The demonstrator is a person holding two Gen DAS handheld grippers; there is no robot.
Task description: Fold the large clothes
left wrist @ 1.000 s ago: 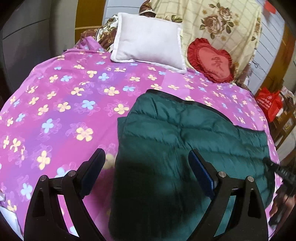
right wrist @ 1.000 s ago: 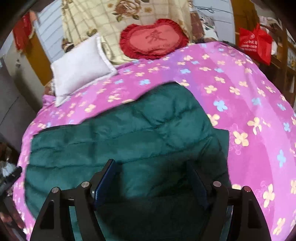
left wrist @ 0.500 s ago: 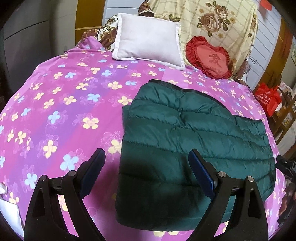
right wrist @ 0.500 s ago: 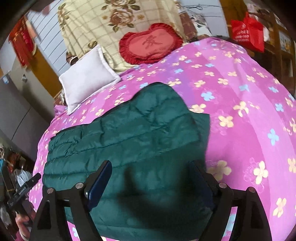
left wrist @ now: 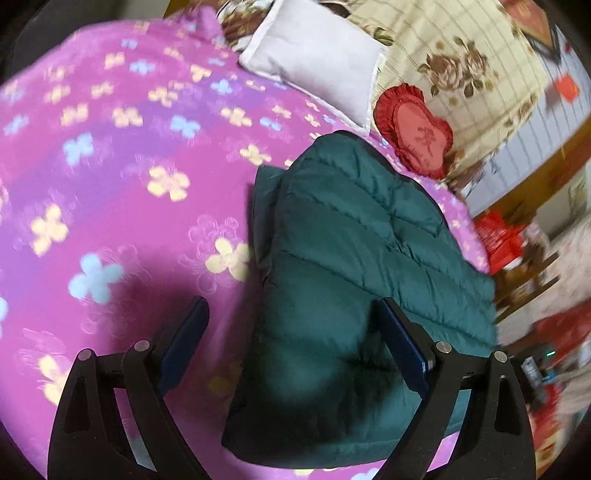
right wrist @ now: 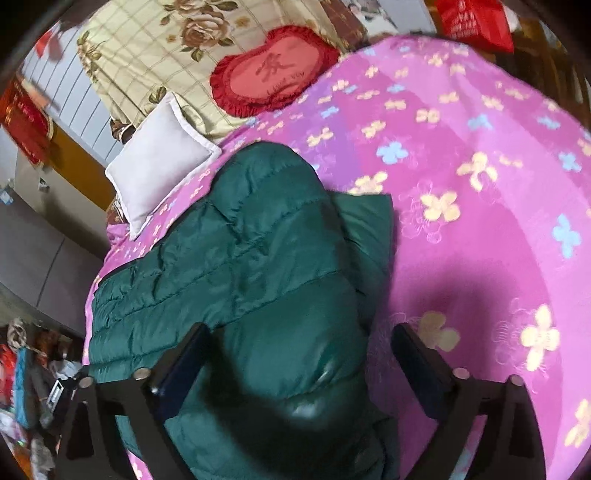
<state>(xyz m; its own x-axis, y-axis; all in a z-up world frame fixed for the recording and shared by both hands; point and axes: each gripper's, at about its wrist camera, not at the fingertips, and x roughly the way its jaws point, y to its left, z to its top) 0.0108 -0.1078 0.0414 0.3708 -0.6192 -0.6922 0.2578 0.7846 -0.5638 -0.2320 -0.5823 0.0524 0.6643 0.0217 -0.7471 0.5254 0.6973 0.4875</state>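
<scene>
Hovering at the bottom of each frame, the left tool (left wrist: 293, 328) and right tool (right wrist: 301, 350) both stand with fingers apart, gripping nothing. Between and beyond them the folded green puffer jacket (left wrist: 354, 266) lies on the pink flowered bedspread (left wrist: 110, 177). Farther up sit a white pillow (left wrist: 314, 62) and a red cushion (left wrist: 413, 133).

Pink bedspread (left wrist: 110, 177) with yellow and blue flowers covers the bed under my tool. White pillow (left wrist: 314, 62) at its head, red heart cushion (left wrist: 417, 133) just beside it. Cream rose-print quilt (right wrist: 147, 48) behind both. Red bag (right wrist: 472, 20) beyond the bed's edge.
</scene>
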